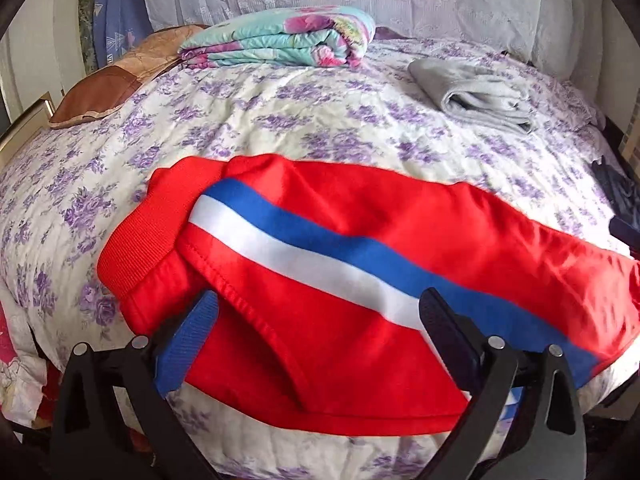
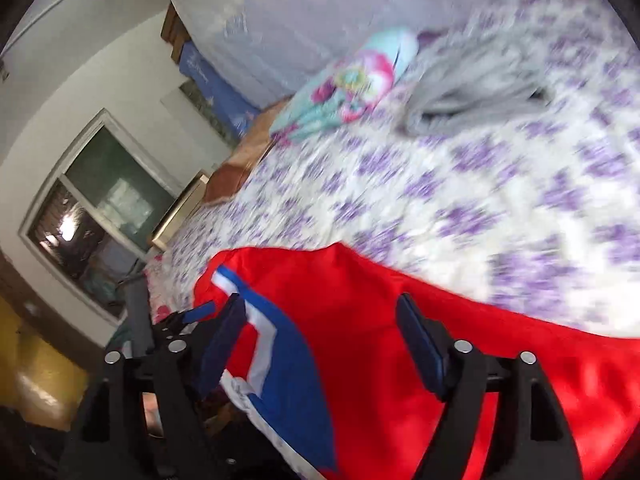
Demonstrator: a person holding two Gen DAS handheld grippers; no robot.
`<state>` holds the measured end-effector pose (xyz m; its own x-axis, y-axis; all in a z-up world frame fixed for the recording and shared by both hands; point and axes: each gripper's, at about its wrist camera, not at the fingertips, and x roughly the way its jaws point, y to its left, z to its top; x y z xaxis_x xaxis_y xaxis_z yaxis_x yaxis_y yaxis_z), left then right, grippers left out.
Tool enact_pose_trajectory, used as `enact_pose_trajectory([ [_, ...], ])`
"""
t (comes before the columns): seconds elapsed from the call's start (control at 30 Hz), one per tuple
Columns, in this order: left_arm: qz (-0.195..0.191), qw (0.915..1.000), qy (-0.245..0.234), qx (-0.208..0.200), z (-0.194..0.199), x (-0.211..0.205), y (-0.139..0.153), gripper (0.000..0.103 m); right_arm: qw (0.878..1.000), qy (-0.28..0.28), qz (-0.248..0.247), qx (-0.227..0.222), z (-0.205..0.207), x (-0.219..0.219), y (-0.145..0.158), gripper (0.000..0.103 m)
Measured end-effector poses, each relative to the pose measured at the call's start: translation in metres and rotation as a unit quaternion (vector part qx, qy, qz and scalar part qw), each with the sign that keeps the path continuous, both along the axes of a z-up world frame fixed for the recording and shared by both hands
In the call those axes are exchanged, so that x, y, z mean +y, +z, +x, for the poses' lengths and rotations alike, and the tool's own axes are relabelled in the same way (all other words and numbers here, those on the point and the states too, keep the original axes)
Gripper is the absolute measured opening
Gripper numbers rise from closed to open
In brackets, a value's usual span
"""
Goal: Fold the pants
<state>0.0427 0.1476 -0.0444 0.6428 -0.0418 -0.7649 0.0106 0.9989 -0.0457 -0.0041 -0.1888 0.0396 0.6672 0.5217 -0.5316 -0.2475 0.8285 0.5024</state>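
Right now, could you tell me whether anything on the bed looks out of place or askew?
The red pants lie slanted and rumpled at the near edge of the bed, with a fold hanging over the side. The grey garment and floral blanket farther back sit neatly folded. Nothing looks spilled or damaged.

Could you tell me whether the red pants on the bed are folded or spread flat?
Partly folded: the red pants lie doubled, one layer's hem over the ribbed waistband.

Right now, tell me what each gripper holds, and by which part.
Nothing is gripped. The left gripper stands open over the pants near the waistband; the right gripper is open over their striped side.
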Motion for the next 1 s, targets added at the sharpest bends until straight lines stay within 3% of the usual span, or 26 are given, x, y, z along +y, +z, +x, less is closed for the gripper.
enact_pose_trajectory([
  [0.07,-0.018,0.9995,-0.02,-0.017,-0.009,-0.011,0.011,0.098,0.995,-0.093,-0.035,-0.02,-0.049,-0.049,0.004,0.084],
  [0.13,-0.022,0.9985,-0.042,-0.026,-0.013,-0.028,0.017,0.098,0.986,-0.158,-0.054,-0.007,-0.081,-0.098,-0.002,0.083],
  [0.2,-0.022,0.9973,-0.065,-0.026,-0.013,-0.044,0.018,0.098,0.981,-0.183,-0.064,0.003,-0.091,-0.118,-0.006,0.078],
  [0.27,-0.015,0.9967,-0.079,-0.016,-0.009,-0.06,0.014,0.098,0.966,-0.228,-0.123,0.013,-0.097,-0.155,-0.008,0.078],
  [0.33,-0.013,0.9959,-0.089,-0.006,-0.004,-0.072,0.009,0.098,0.959,-0.219,-0.177,0.025,-0.082,-0.166,-0.013,0.078],
  [0.4,-0.004,0.9958,-0.092,-0.003,0.0,-0.081,0.005,0.098,0.957,-0.203,-0.201,0.052,-0.06,-0.174,-0.027,0.076],
  [0.43,-0.001,0.9958,-0.091,-0.001,0.002,-0.084,0.002,0.098,0.959,-0.187,-0.193,0.09,-0.046,-0.179,-0.04,0.069],
  [0.47,0.001,0.9961,-0.088,0.003,0.004,-0.085,-0.002,0.098,0.961,-0.162,-0.175,0.138,-0.034,-0.183,-0.055,0.041],
  [0.5,0.002,0.9965,-0.083,0.008,0.006,-0.085,-0.006,0.098,0.959,-0.154,-0.163,0.175,-0.024,-0.183,-0.067,0.028],
  [0.53,-0.002,0.9968,-0.079,0.016,0.008,-0.082,-0.01,0.098,0.96,-0.157,-0.159,0.17,-0.024,-0.183,-0.067,0.027],
  [0.6,-0.014,0.997,-0.071,0.026,0.009,-0.076,-0.015,0.098,0.964,-0.155,-0.18,0.118,-0.032,-0.178,-0.049,0.013],
  [0.67,-0.019,0.9974,-0.064,0.026,0.007,-0.072,-0.018,0.098,0.974,-0.136,-0.179,0.036,-0.048,-0.171,-0.023,0.01],
  [0.7,-0.02,0.9974,-0.064,0.025,0.005,-0.071,-0.018,0.098,0.972,-0.136,-0.191,0.026,-0.051,-0.169,-0.018,0.01],
  [0.77,-0.012,0.9975,-0.066,0.022,0.004,-0.071,-0.018,0.098,0.971,-0.142,-0.19,0.039,-0.047,-0.176,-0.028,0.01],
  [0.87,-0.005,0.9977,-0.066,0.013,0.004,-0.073,-0.018,0.098,0.968,-0.141,-0.198,0.064,-0.036,-0.186,-0.067,0.011],
  [1.0,0.002,0.9982,-0.059,0.014,0.009,-0.073,-0.027,0.098,0.979,-0.145,-0.135,0.047,-0.045,-0.201,-0.082,0.015],
])
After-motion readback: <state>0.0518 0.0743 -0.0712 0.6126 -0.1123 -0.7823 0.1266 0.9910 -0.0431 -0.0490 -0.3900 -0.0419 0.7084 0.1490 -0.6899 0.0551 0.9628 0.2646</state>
